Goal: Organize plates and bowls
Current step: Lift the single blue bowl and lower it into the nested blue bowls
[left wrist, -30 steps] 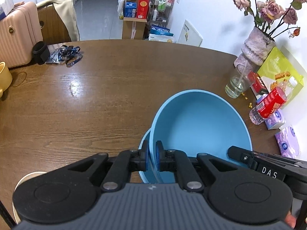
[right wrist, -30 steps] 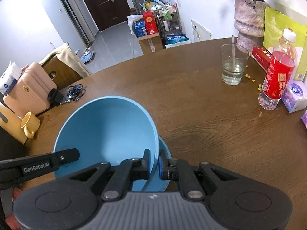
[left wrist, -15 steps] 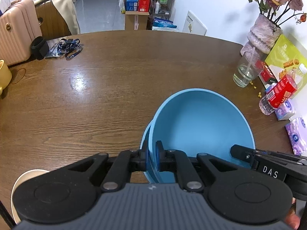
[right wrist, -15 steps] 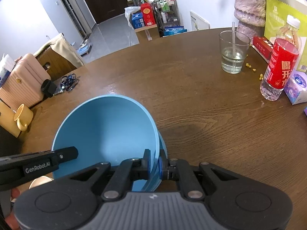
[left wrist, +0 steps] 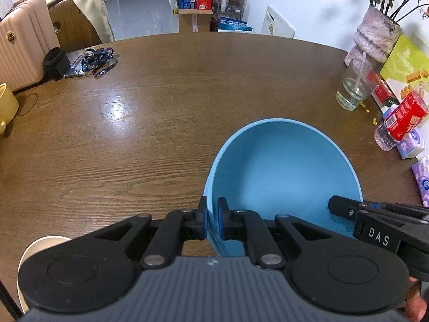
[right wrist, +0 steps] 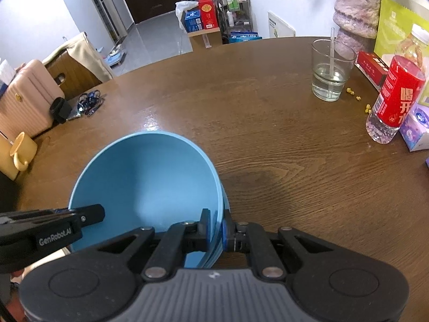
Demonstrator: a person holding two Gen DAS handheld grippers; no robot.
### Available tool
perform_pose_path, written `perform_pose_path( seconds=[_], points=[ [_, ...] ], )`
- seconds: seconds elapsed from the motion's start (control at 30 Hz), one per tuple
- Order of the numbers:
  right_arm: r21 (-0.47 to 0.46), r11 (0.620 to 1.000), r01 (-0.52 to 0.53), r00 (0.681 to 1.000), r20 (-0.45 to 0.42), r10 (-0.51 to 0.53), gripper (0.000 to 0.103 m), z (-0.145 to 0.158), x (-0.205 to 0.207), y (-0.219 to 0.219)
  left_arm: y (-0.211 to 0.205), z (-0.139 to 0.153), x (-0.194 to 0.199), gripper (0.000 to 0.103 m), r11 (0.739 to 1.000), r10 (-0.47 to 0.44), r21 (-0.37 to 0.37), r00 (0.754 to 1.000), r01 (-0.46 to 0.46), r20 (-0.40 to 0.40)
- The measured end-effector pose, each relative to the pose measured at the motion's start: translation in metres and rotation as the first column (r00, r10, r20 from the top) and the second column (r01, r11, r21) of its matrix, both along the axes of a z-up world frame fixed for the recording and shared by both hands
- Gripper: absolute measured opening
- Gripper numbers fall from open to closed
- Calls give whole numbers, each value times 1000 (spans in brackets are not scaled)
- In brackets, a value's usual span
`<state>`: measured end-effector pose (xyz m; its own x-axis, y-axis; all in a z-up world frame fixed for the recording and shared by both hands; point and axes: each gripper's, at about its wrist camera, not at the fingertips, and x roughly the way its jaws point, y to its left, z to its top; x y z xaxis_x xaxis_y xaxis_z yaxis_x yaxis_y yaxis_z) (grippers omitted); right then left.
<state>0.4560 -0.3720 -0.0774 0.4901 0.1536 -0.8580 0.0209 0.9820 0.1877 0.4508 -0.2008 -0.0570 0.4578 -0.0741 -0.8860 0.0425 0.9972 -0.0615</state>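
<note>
Left wrist view, cream plate (left wrist: 40, 244), blue bowl (left wrist: 284, 171)

Both feeds I had were bright and evenly lit, sharp through the centre. A white glare patch sat on the wooden table (left wrist: 115, 110). The blue bowl (right wrist: 150, 182) threw a soft shadow to its right. Fisheye bending curved the table's edge, and the corners went black.
</note>
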Motion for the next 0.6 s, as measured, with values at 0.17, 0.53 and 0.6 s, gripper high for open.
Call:
perform_pose_path(
  seconds=[0.17, 0.53, 0.6],
  points=[
    [-31, 999, -14, 1000, -4, 14, 8, -3, 3, 6, 0, -3, 1, 8, 1000, -1, 11, 1000, 1, 2],
    [-95, 995, -43, 999, -4, 43, 8, -1, 5, 15, -8, -6, 1, 8, 998, -17, 68, 1000, 17, -1],
    [-100, 994, -44, 999, -5, 44, 8, -2, 5, 15, -8, -7, 1, 8, 997, -21, 69, 1000, 21, -3]
  ],
)
